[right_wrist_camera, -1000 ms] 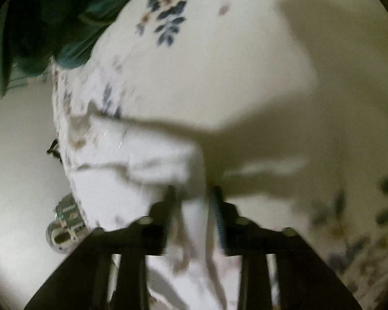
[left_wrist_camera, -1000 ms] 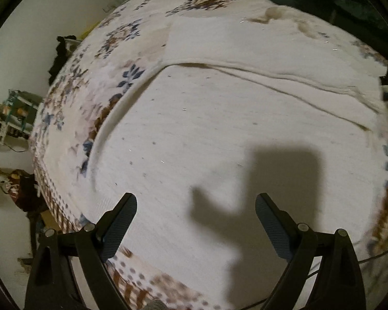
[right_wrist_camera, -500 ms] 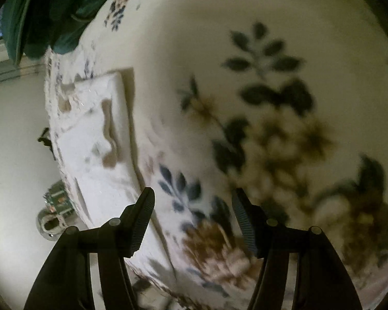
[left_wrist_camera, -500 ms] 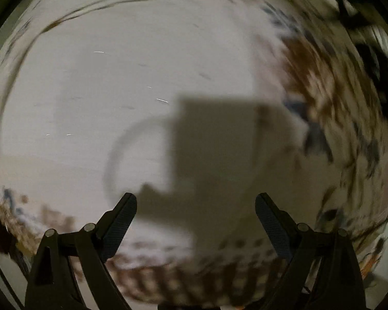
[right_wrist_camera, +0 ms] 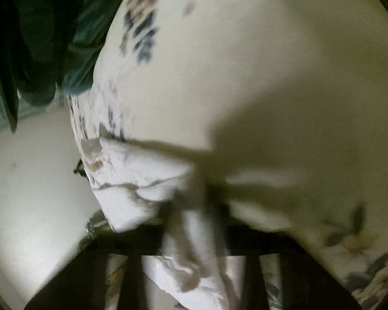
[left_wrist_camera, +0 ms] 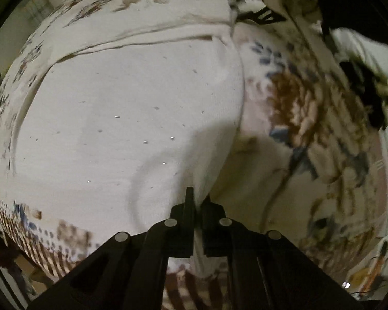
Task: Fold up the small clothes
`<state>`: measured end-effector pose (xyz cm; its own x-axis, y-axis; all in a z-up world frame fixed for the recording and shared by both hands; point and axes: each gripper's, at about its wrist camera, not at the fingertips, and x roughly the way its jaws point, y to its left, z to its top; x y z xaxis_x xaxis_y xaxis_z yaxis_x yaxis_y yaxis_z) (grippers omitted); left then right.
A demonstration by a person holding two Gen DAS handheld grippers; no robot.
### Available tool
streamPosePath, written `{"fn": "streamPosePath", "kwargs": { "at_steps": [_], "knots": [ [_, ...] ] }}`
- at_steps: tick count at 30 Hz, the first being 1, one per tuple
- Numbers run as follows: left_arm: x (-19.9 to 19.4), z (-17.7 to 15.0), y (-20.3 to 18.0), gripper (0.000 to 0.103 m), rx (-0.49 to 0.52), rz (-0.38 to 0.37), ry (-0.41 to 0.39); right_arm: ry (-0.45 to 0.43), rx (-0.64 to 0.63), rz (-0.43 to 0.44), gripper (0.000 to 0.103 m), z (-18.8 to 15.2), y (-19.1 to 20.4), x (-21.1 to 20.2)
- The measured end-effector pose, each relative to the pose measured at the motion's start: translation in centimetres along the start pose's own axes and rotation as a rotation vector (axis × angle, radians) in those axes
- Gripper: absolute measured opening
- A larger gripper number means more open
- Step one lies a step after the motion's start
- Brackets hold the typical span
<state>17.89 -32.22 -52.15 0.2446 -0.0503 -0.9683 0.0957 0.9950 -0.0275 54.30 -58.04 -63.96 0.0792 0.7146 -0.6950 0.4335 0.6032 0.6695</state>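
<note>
A white garment (left_wrist_camera: 132,118) lies spread on a floral bedsheet (left_wrist_camera: 302,108), with a folded band along its far edge. My left gripper (left_wrist_camera: 198,201) is shut on the garment's near right edge, and the cloth puckers up into the jaws. In the right wrist view my right gripper (right_wrist_camera: 196,222) is shut on a bunched white corner of the garment (right_wrist_camera: 147,178), which hangs down between the fingers. The view is blurred.
A dark green cloth (right_wrist_camera: 38,38) lies at the top left of the right wrist view. Dark objects (left_wrist_camera: 370,95) sit at the right past the bed edge. A pale floor or wall (right_wrist_camera: 31,186) shows beyond the bed's left side.
Both grippers were open half a second ago. Now the left has shut on the garment's edge and the right has shut on its corner. Both views have swung.
</note>
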Motion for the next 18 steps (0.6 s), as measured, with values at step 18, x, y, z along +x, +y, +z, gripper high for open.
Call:
{"fn": "streamPosePath", "kwargs": {
  "at_steps": [18],
  "knots": [
    [-7.5, 0.1, 26.4, 0.002, -0.466, -0.129, -0.141, -0.063, -0.367, -0.229, 0.008, -9.9, 33.1, 7.4]
  ]
}}
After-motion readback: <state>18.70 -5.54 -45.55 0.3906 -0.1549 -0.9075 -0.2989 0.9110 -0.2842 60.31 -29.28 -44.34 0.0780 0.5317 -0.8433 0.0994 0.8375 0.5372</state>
